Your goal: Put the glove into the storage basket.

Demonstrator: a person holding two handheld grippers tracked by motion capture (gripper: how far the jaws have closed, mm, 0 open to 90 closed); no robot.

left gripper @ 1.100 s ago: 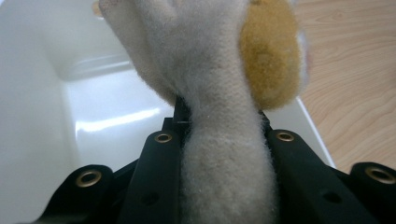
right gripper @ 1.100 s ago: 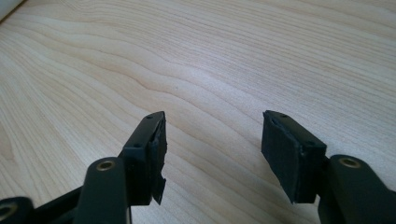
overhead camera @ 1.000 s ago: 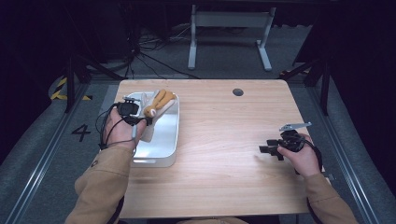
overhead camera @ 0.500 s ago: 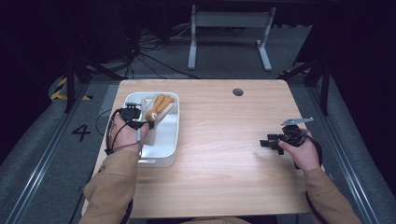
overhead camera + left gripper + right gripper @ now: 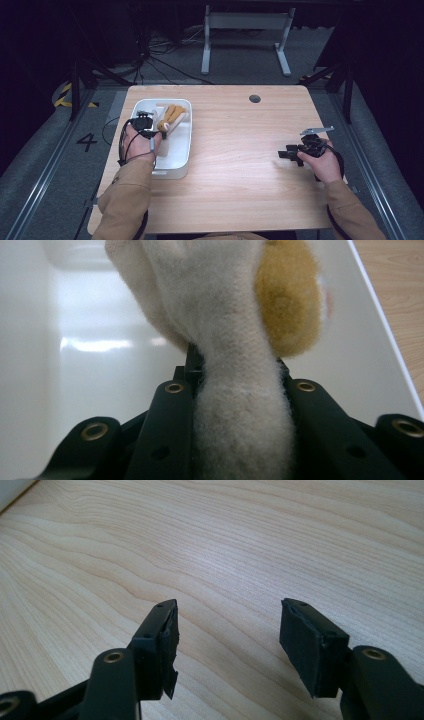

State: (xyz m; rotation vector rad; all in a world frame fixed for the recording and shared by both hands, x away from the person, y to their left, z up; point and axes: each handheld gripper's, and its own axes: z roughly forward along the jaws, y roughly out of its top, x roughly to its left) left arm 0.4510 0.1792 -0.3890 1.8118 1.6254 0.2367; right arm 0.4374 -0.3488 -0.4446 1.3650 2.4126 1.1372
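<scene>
A plush toy of white and tan fur hangs inside the white tray at the table's left. My left gripper is shut on it. In the left gripper view the black jaws squeeze a white furry limb of the plush toy at the gripper's mouth, with a tan round patch at upper right and the tray's wall behind. My right gripper rests low over the bare wood at the table's right, pointing left. Its jaws stand open with nothing between them.
A wooden table carries the tray near its left edge. A small dark round grommet sits at the back middle. Beyond the far edge stands a grey metal frame among floor cables.
My left gripper has sunk a little into the tray with the plush toy still in its grip. The right gripper has stayed where it was.
</scene>
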